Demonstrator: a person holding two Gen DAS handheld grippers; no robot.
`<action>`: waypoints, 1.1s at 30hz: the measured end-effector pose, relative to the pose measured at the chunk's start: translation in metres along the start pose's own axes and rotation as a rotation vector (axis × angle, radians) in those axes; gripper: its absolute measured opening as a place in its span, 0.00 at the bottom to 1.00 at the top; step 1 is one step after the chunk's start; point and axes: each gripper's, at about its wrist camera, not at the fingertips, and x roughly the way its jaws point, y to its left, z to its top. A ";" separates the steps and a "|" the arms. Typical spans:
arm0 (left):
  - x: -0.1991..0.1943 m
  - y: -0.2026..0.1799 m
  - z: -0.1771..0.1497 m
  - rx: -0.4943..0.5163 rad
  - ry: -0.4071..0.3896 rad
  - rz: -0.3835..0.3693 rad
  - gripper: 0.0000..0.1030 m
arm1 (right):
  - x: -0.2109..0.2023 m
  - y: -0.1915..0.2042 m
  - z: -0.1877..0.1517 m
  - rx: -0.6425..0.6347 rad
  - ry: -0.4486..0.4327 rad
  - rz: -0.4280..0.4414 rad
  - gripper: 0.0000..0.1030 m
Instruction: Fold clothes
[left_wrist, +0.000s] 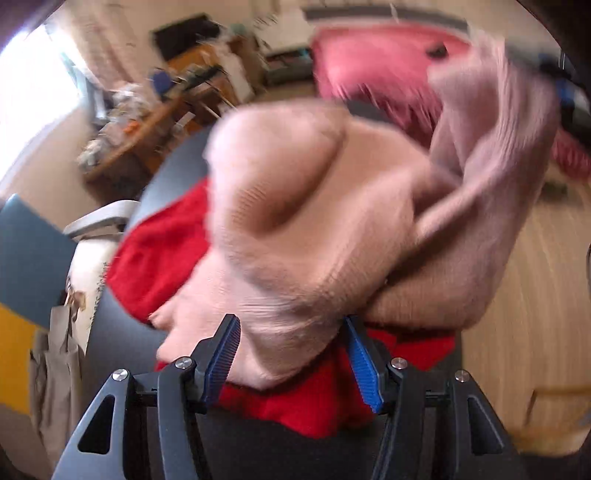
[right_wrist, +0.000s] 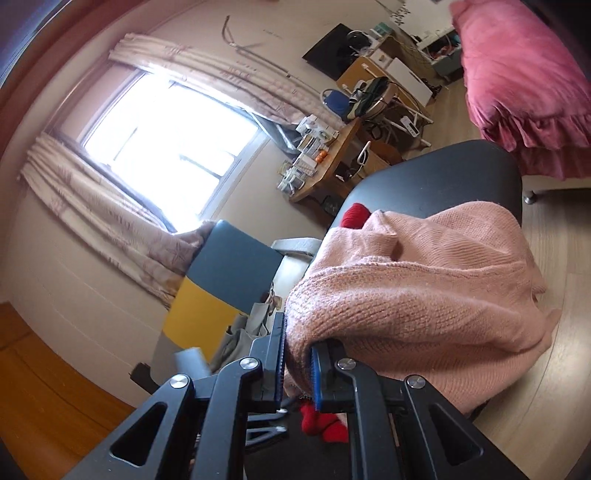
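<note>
Your right claw is pinched narrow on a bunched edge of the pink sweater, knit pressed between both blue pads. Your left claw stands wider, a thick fold of the same sweater filling the gap between its fingers (the view is blurred). Beyond both claws the sweater hangs in a crumpled, ribbed heap over the dark surface, with a red garment lying under it.
</note>
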 end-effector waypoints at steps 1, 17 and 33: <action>0.008 0.004 -0.002 -0.039 0.005 -0.016 0.31 | 0.001 -0.001 0.001 0.002 -0.003 -0.002 0.11; -0.021 0.030 -0.012 -0.374 -0.154 -0.056 0.10 | 0.008 -0.008 0.007 0.035 -0.041 -0.052 0.12; -0.156 0.146 0.019 -0.693 -0.481 -0.054 0.10 | 0.025 0.170 0.097 -0.232 -0.127 0.184 0.12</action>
